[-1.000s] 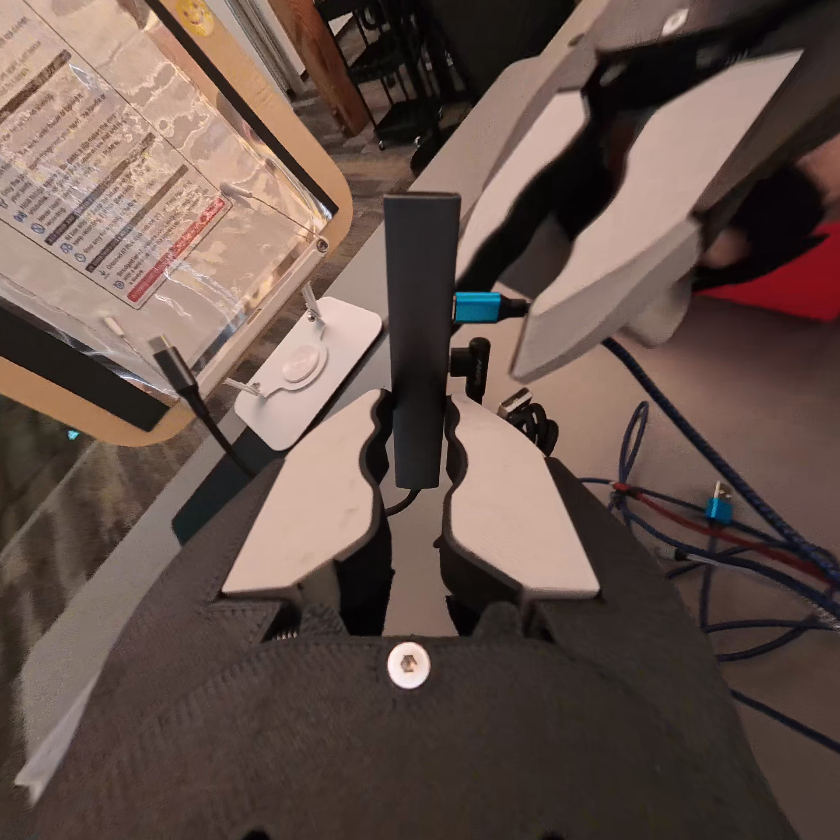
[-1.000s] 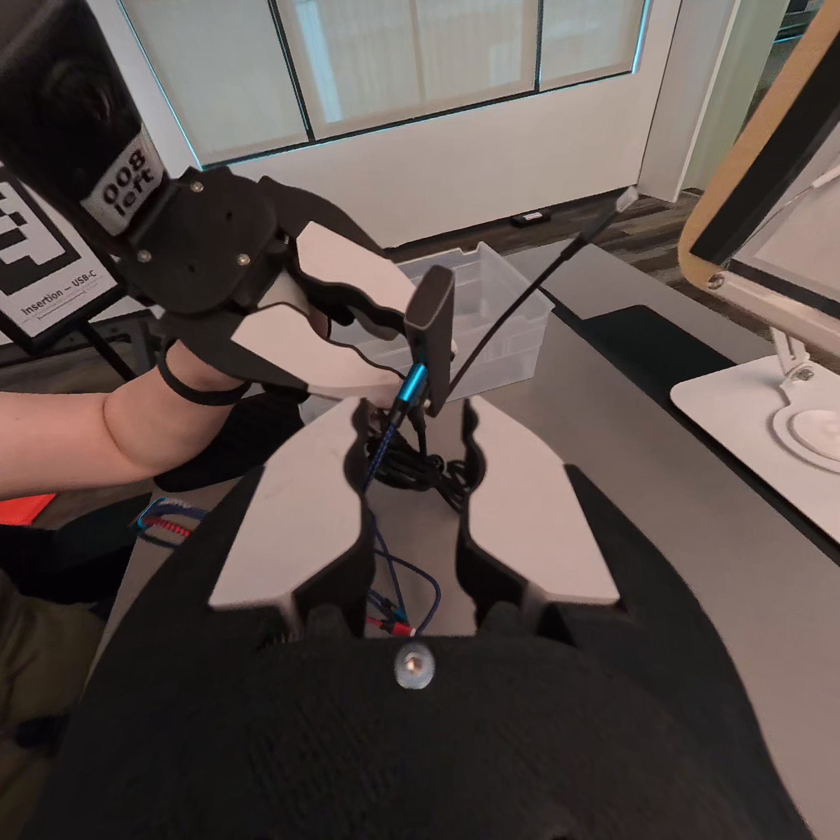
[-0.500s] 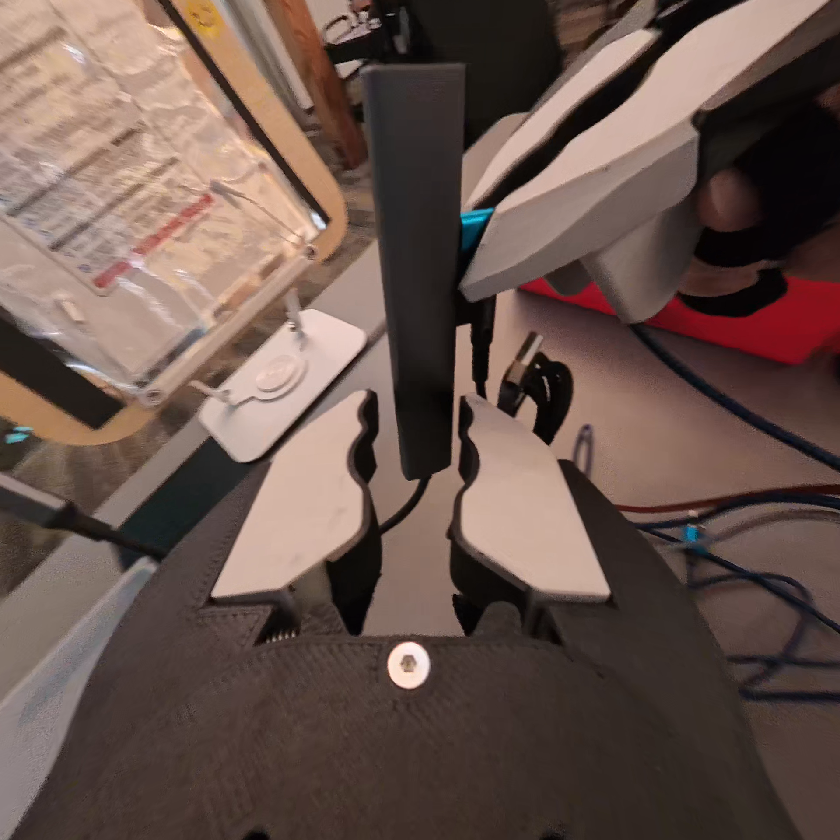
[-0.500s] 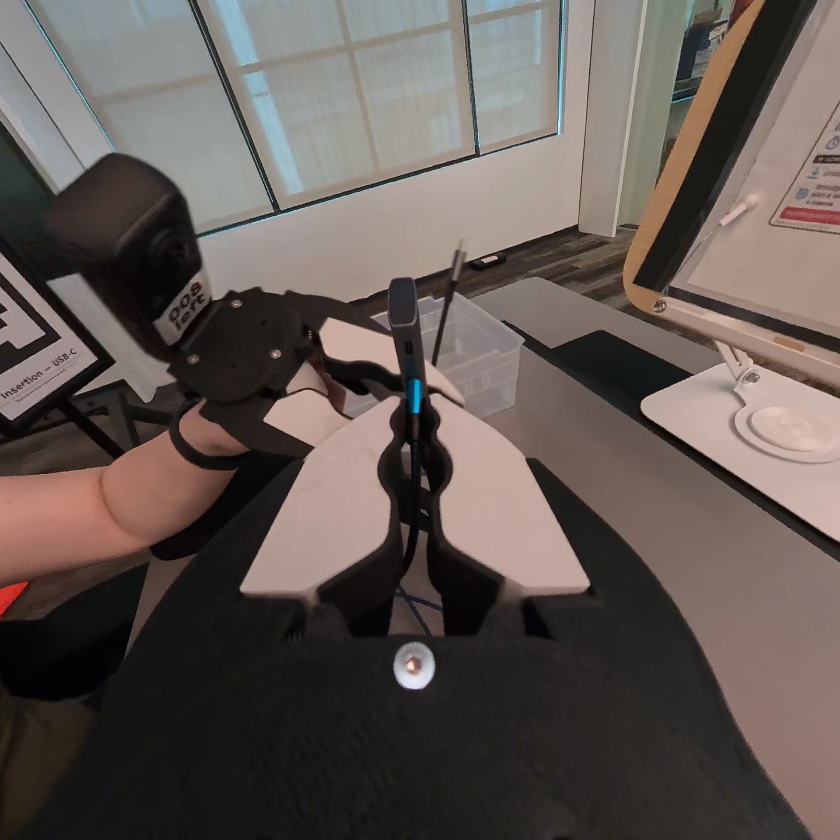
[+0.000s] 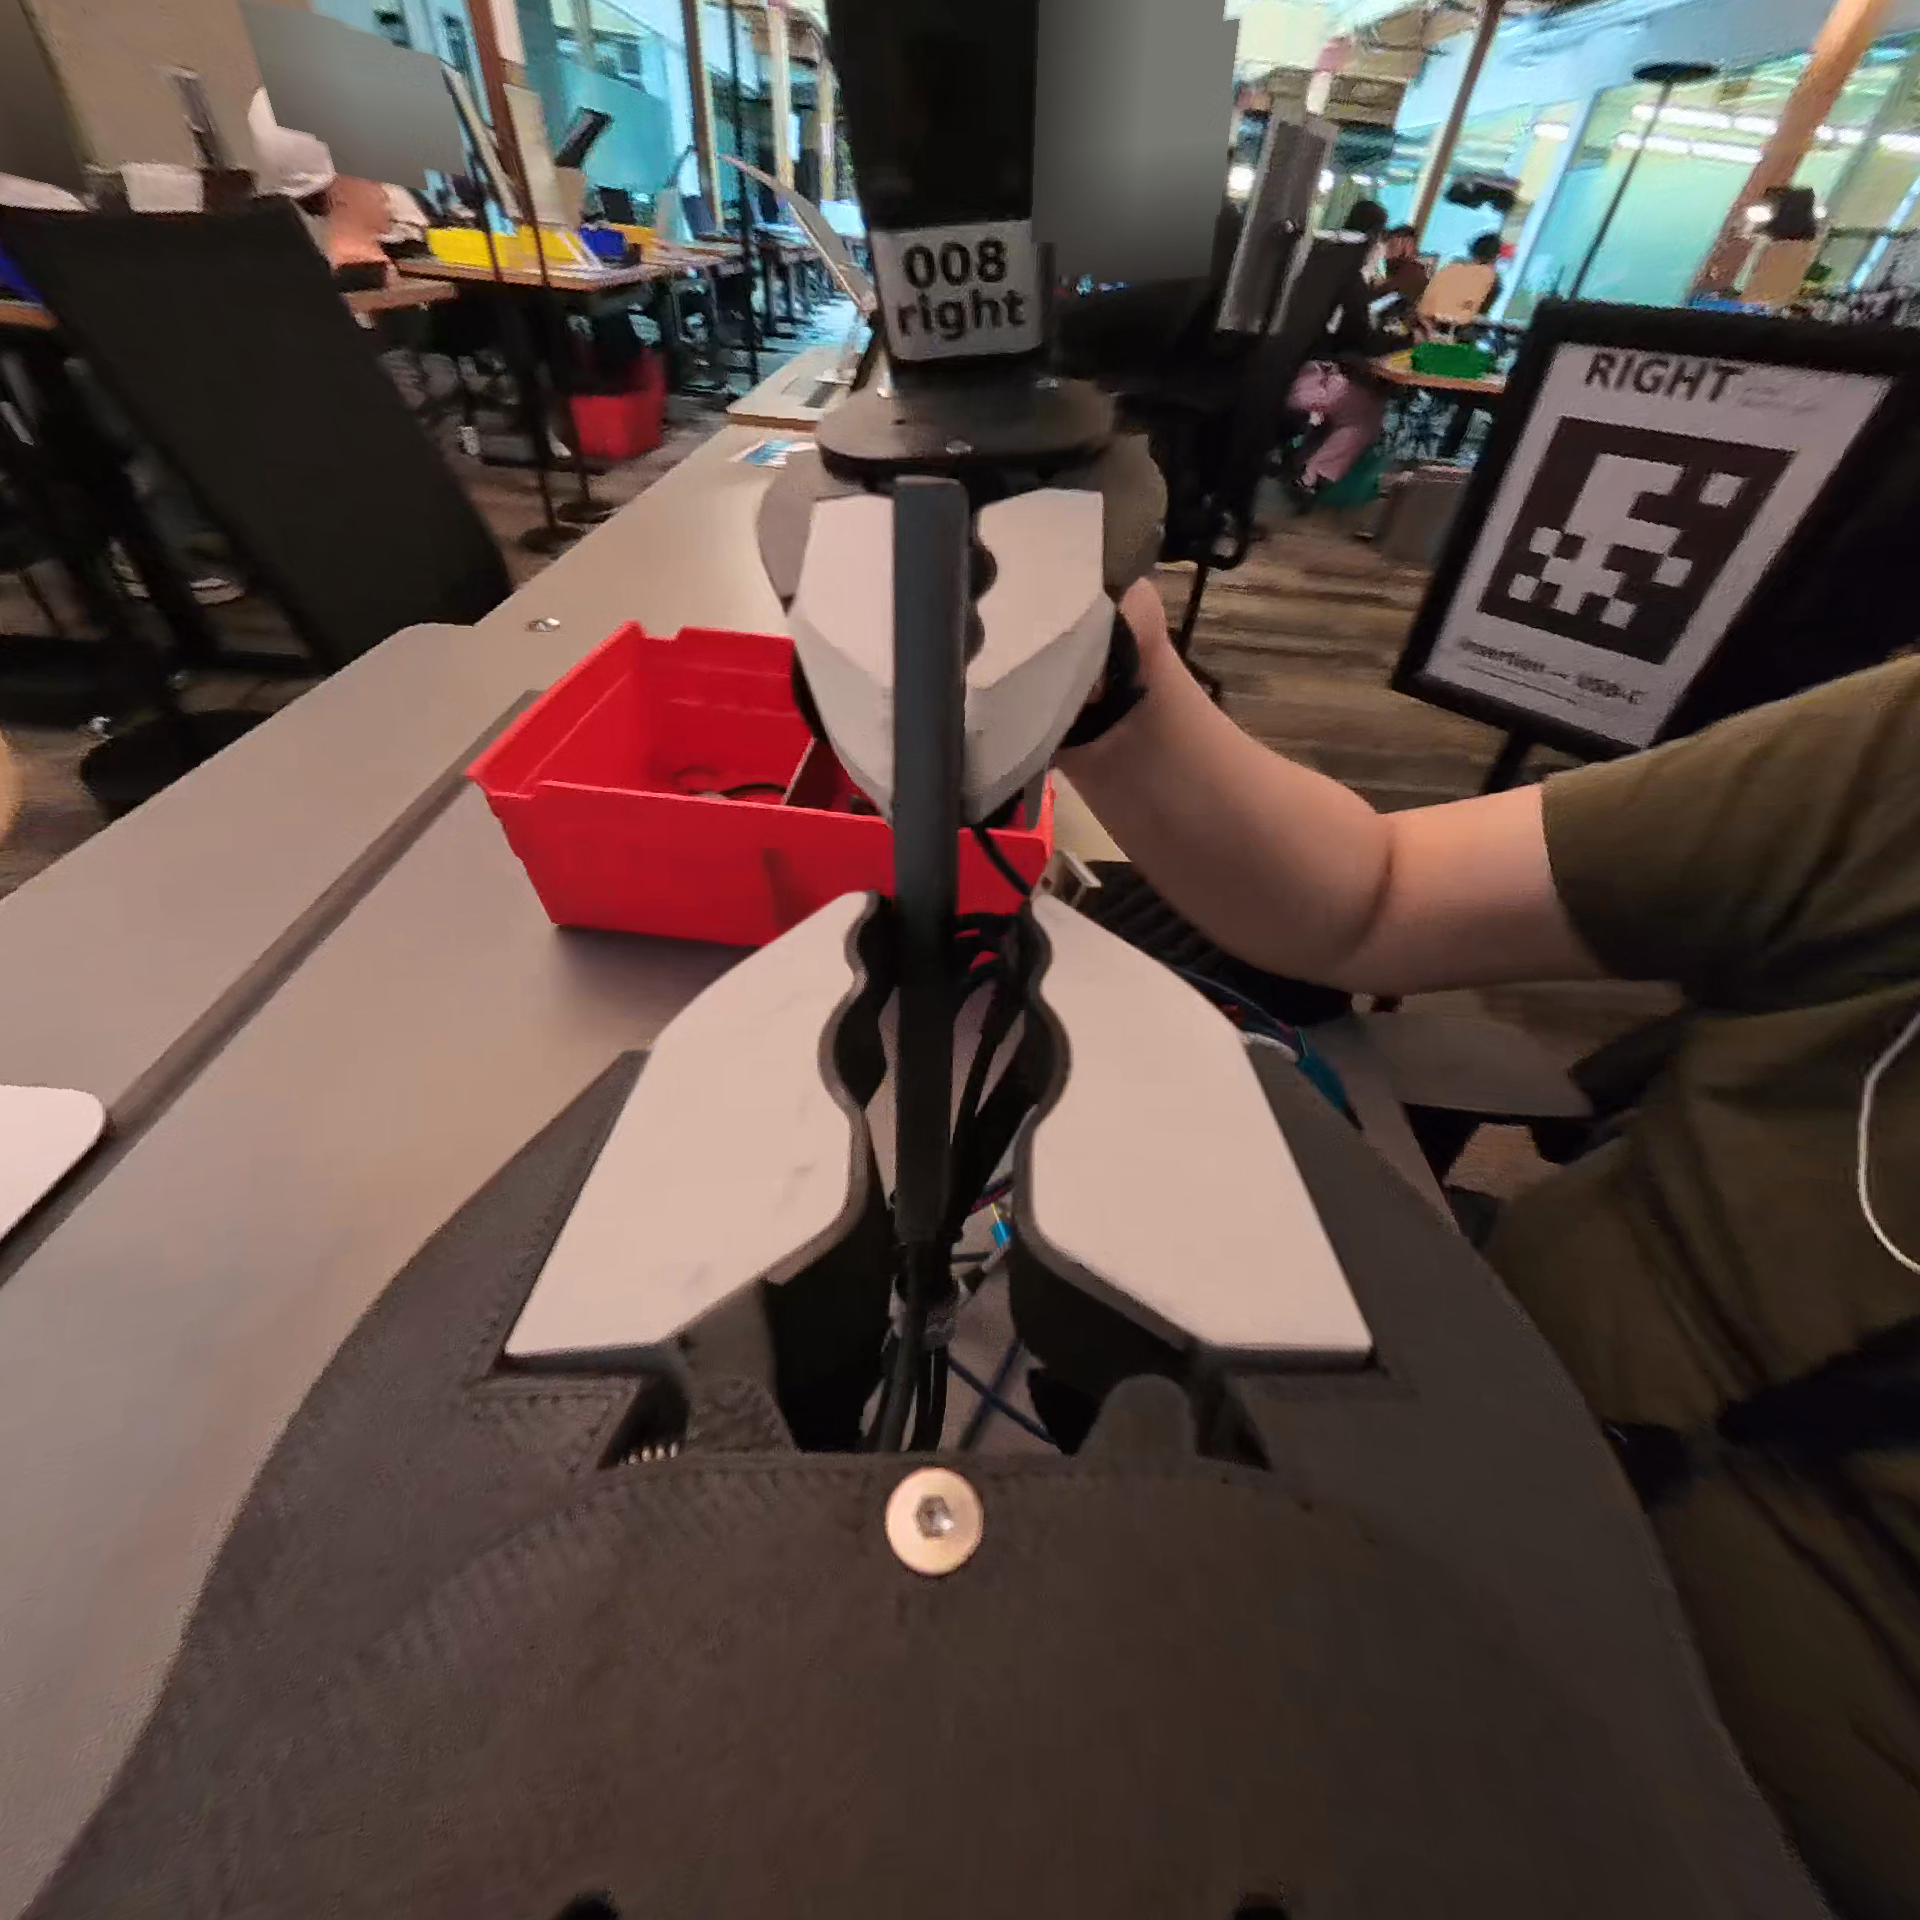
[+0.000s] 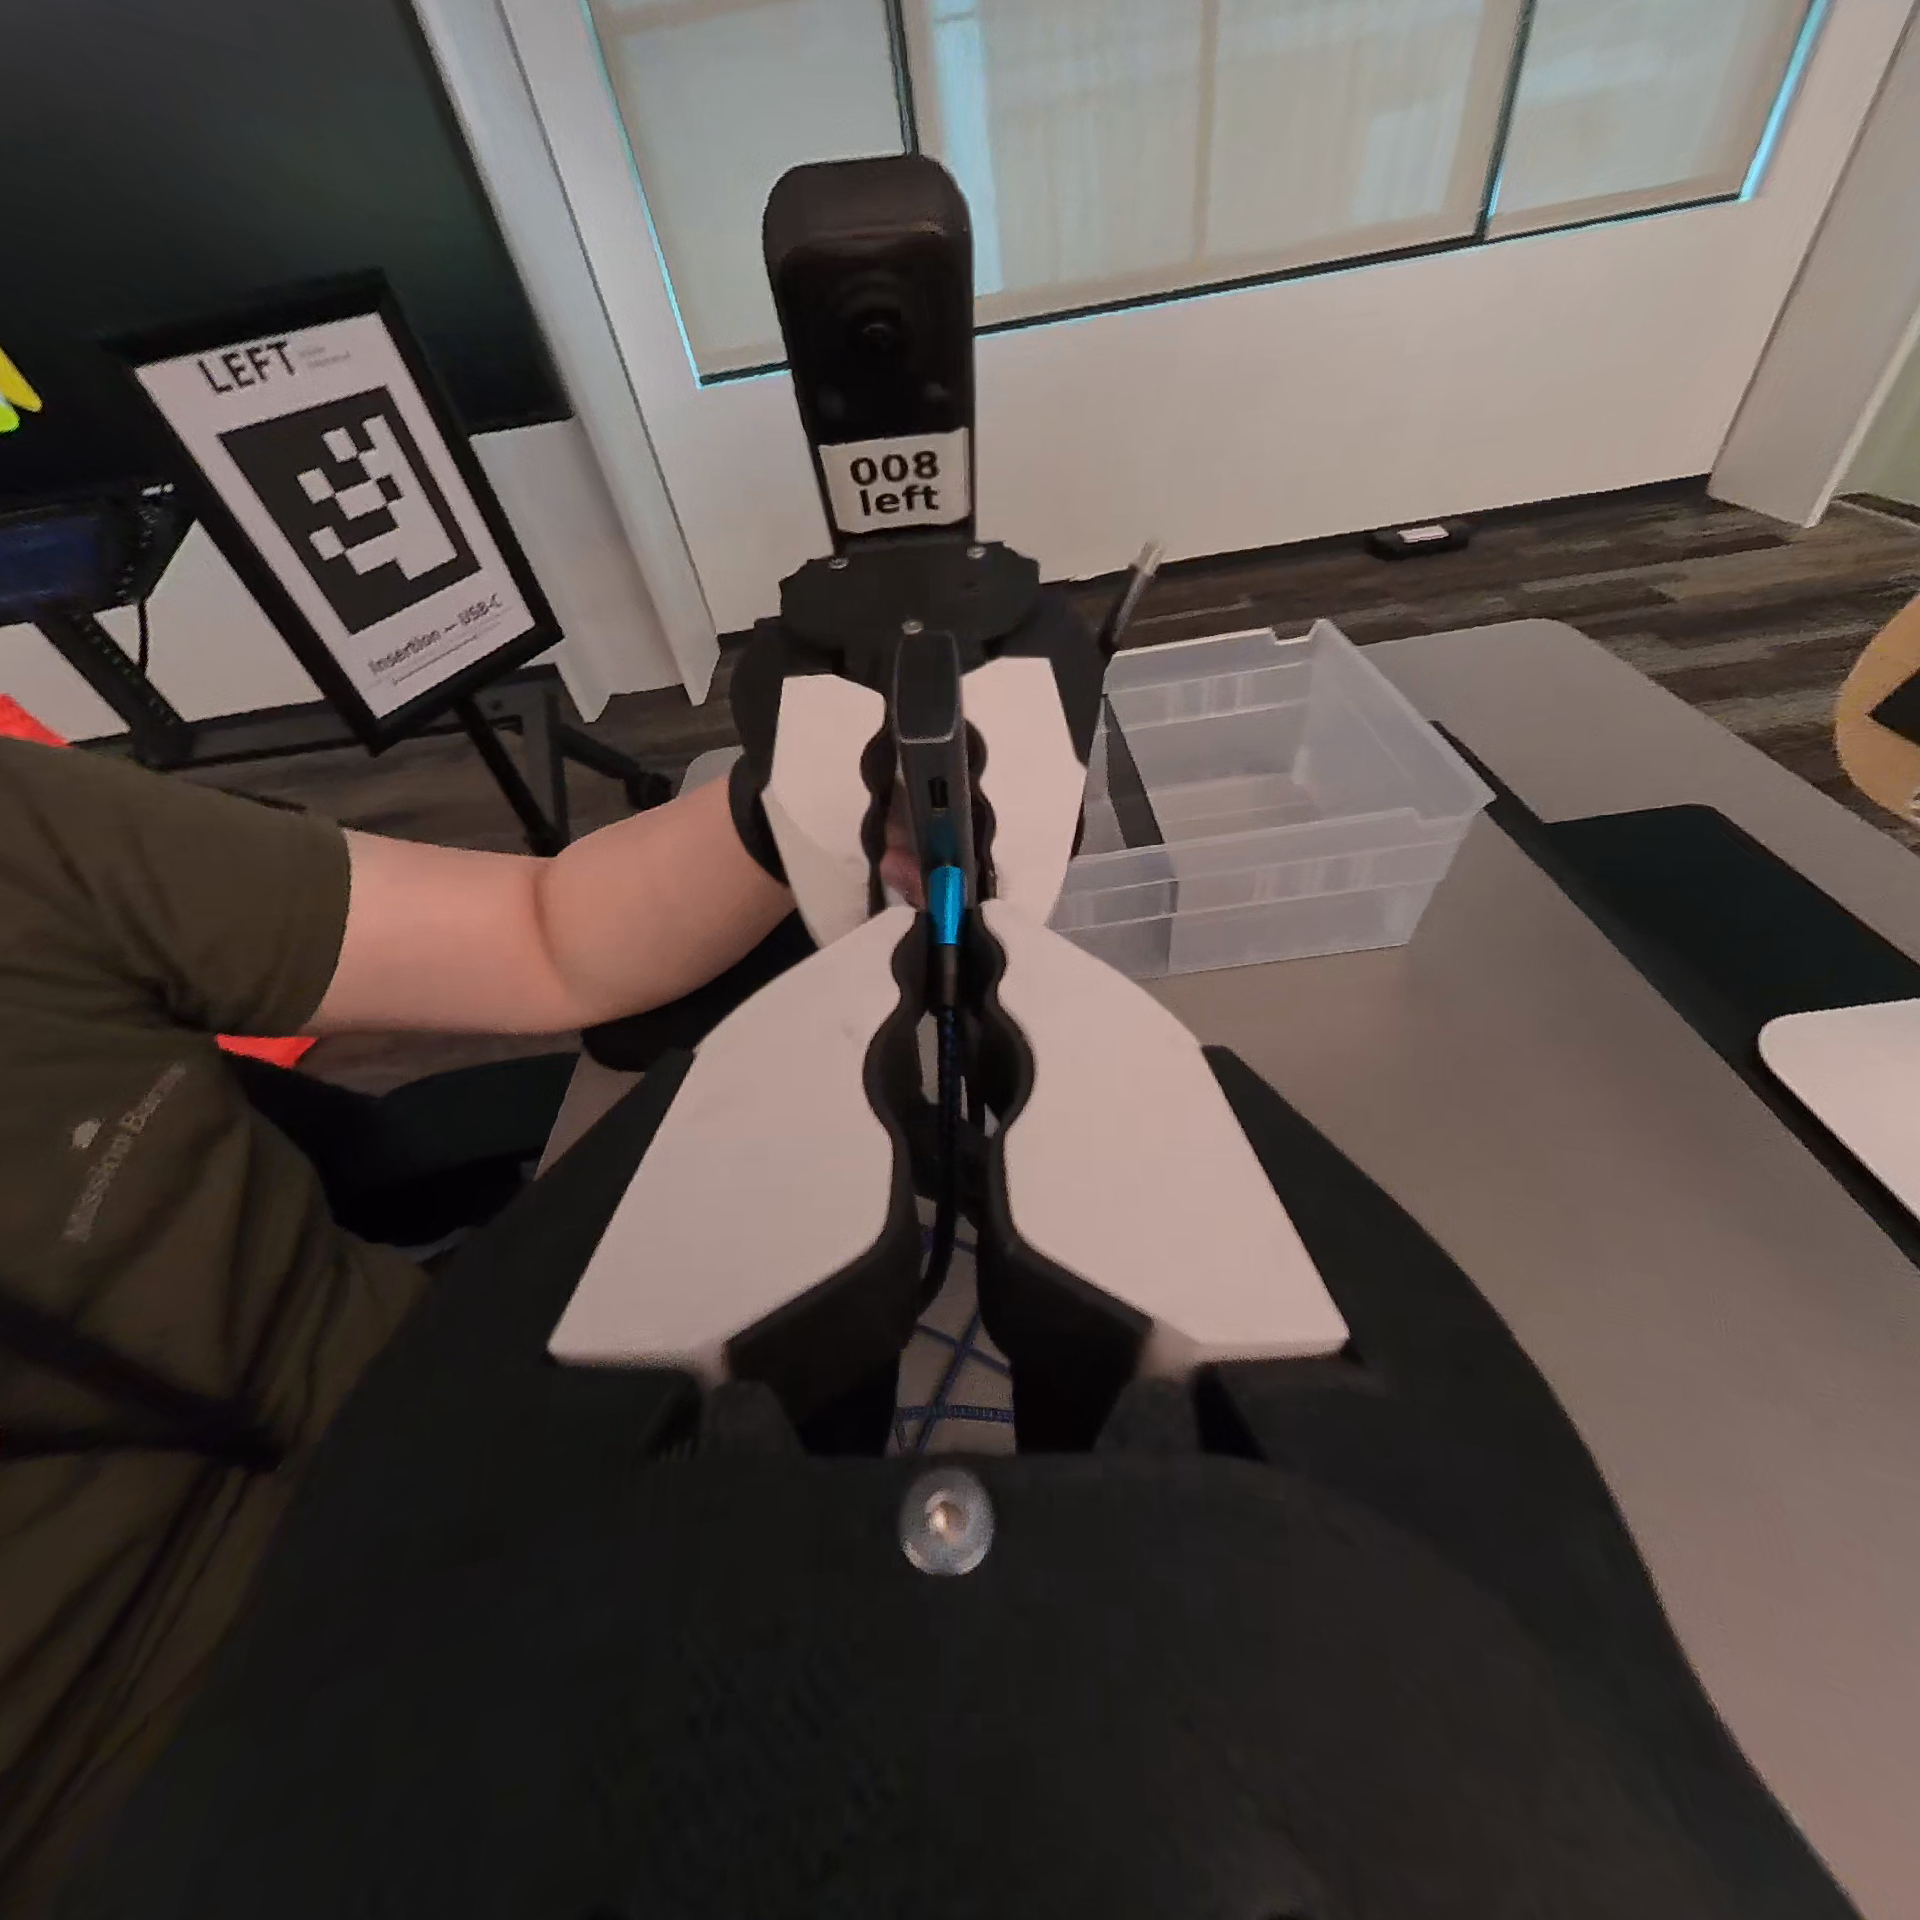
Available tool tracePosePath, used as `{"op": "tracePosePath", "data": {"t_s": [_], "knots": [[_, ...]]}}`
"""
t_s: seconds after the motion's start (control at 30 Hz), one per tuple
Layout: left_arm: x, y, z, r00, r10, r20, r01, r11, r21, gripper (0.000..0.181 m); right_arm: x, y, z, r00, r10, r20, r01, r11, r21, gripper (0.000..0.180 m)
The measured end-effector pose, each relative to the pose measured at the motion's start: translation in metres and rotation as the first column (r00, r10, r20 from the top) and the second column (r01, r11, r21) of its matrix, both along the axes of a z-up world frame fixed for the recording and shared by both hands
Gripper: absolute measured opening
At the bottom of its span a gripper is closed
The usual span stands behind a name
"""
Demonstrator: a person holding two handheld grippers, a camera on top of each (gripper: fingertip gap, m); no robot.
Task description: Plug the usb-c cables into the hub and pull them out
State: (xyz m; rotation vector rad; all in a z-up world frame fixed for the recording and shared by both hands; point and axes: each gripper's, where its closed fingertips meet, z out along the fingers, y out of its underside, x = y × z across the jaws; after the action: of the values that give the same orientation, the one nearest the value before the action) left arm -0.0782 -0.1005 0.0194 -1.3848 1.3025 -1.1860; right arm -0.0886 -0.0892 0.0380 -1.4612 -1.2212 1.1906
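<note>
Left claw (image 5: 940, 935) clamped on the hub (image 5: 928, 790), held upright above the worktop (image 5: 312, 1039). Right claw (image 6: 948, 935) clamped on the blue usb-c plug (image 6: 947, 906), which sits in the hub's edge port; its braided cable (image 6: 951, 1081) runs back between the fingers. Red bin (image 5: 665, 831) beyond the left claw, clear bin (image 6: 1278, 810) right of the hub.

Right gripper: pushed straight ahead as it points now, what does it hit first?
Likely the hub: the right gripper grips the blue plug seated in it, with the left gripper directly behind.
</note>
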Motion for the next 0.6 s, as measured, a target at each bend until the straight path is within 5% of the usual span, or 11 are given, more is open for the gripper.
{"op": "tracePosePath", "data": {"t_s": [0.23, 0.33, 0.6], "knots": [[0.001, -0.005, -0.003, 1.000, -0.026, -0.017, 0.026, 1.000, 0.003, 0.010, 0.000, -0.009, -0.002, 0.998, 0.058, 0.019, -0.058, 0.998, 0.000, 0.005], [0.002, -0.004, 0.005, 1.000, 0.004, 0.017, -0.004, 1.000, -0.004, 0.030, 0.002, -0.009, -0.008, 0.996, 0.056, 0.066, -0.058, 0.998, 0.022, 0.005], [0.002, -0.009, 0.013, 0.999, 0.003, 0.036, -0.003, 1.000, 0.003, 0.027, -0.001, -0.014, -0.014, 0.991, 0.058, 0.124, -0.066, 0.996, 0.060, 0.005]]}}
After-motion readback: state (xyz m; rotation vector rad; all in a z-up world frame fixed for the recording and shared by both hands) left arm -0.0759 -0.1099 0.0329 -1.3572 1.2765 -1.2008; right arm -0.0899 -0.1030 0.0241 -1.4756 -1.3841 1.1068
